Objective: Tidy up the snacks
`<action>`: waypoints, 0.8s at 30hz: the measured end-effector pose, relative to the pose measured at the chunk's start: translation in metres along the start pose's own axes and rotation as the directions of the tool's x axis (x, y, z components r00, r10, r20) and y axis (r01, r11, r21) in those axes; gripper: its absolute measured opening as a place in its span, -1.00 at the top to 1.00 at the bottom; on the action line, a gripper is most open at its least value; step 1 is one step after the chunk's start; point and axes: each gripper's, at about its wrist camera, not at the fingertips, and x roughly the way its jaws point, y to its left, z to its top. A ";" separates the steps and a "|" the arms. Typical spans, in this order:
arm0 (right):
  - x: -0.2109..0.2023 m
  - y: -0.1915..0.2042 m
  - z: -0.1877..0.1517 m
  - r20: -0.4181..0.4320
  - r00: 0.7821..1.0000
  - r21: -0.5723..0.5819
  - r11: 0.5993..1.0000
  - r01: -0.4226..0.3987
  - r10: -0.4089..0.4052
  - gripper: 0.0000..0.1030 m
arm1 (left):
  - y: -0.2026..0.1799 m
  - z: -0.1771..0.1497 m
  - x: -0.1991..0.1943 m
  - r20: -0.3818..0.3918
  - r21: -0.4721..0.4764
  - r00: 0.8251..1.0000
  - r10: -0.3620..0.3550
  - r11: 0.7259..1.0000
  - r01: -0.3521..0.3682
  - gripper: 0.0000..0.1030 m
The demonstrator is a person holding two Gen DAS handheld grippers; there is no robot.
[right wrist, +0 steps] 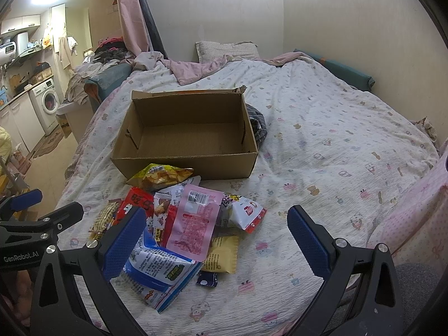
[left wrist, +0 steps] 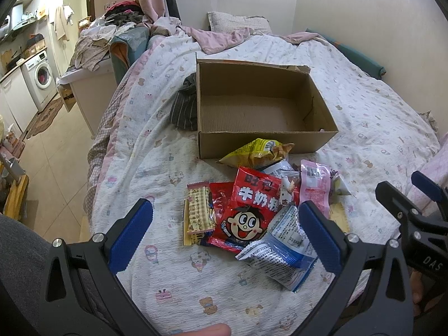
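Looking down at the bed [left wrist: 378, 106], you see the snacks [left wrist: 252, 210] in a small heap near its front edge, just in front of the box [left wrist: 266, 142]. The box has nothing in it yet, so nothing is packed.

Your left gripper [left wrist: 226, 232] hangs over the heap with its fingers wide apart and nothing between them. Your right gripper [right wrist: 217, 238] is the same: fingers spread wide, holding nothing, over the right side of the heap.

These packs look very light. They are thin, shiny bags, so they will likely be slippery and bend when you squeeze. The yellow bag [left wrist: 257, 152] leans against the box's front wall and looks puffy. It may hold chips that crack, so pinch it softly by its crimped end, not its middle.

The red bag [left wrist: 249, 210] lies on top of the heap, so it is an easy first pick. Take it by a flat edge. The blue-and-white bag [right wrist: 156, 268] sits closest to you and looks puffy too; grab its sealed seam. The pink pack [right wrist: 193, 224] lies flat on others, so slide a finger under one edge. Small packs underneath may shift when you lift the ones on top.
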 end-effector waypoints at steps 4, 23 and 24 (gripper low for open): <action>0.000 0.000 0.000 0.001 1.000 -0.001 1.000 0.000 0.000 -0.99 | -0.001 -0.001 0.001 0.002 0.000 1.000 0.001 1.000 -0.001 -1.00; -0.001 -0.002 0.002 0.003 1.000 -0.001 1.000 0.005 -0.005 -0.99 | 0.003 0.001 -0.001 0.006 0.002 1.000 0.003 1.000 -0.003 -1.00; -0.002 -0.003 0.002 0.002 1.000 -0.002 1.000 0.006 -0.006 -0.99 | 0.003 0.002 -0.002 0.006 0.002 1.000 0.003 1.000 -0.003 -1.00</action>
